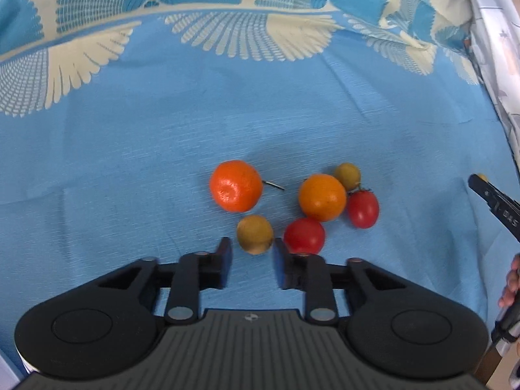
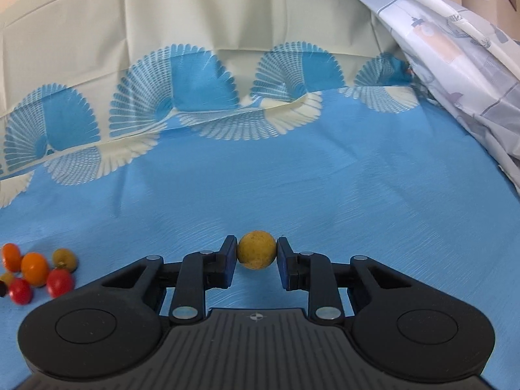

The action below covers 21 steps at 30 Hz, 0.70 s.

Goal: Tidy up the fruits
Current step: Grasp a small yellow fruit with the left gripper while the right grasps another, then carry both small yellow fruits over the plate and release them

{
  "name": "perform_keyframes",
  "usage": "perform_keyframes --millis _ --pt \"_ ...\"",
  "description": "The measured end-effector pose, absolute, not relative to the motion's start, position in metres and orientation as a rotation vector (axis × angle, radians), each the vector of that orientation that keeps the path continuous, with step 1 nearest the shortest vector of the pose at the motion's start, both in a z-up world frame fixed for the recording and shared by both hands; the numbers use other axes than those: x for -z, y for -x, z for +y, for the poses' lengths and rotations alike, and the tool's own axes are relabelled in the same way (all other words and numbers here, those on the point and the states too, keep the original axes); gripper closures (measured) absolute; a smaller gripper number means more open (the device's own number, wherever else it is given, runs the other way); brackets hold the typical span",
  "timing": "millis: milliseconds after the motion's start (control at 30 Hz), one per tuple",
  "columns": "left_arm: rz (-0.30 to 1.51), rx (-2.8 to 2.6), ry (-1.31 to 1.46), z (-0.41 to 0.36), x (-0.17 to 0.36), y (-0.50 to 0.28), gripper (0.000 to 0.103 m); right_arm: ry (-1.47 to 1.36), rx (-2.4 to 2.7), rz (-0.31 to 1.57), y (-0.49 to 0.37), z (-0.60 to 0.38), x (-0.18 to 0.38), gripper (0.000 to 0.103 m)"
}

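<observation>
Yellow fruit (image 2: pixel 256 249) pinched between right jaws

Fruit cluster on blue cloth — bright tangerine (image 1: pixel 236 185), paler orange (image 1: pixel 322 197) touching two red cherry tomatoes (image 1: pixel 362 209) (image 1: pixel 304 235), two yellow-green round fruits (image 1: pixel 254 234) (image 1: pixel 347 176). Third yellow fruit (image 2: pixel 256 250) apart — lifted, clamped.

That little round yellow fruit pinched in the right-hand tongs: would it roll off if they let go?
Probably. The small round yellow-brown fruit looks nearly spherical, so it would likely roll on the blue cloth. The right gripper touches only its two sides, so it might slip. It looks light.
</observation>
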<state>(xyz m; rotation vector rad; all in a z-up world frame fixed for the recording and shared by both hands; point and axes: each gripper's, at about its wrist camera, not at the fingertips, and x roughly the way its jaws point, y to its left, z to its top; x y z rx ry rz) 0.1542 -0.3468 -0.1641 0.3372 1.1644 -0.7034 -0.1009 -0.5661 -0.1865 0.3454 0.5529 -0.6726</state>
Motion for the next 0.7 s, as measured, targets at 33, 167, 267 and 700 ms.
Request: perform_keyframes --millis 33,167,267,700 --pt "1.17 0.69 -0.344 -0.348 0.168 -0.157 0.058 -0.356 0.67 0.554 0.101 -0.565 0.187 0.076" --pt "1.162 0.703 -0.302 -0.352 0.166 -0.165 0.062 -0.377 0.668 0.557 0.101 -0.565 0.19 0.076" --pt "1.142 0.709 -0.328 -0.357 0.162 -0.161 0.076 -0.391 0.676 0.575 0.101 -0.567 0.195 0.076" --pt "1.139 0.615 -0.247 -0.25 0.078 -0.082 0.075 -0.369 0.492 0.509 0.113 -0.459 0.132 0.076"
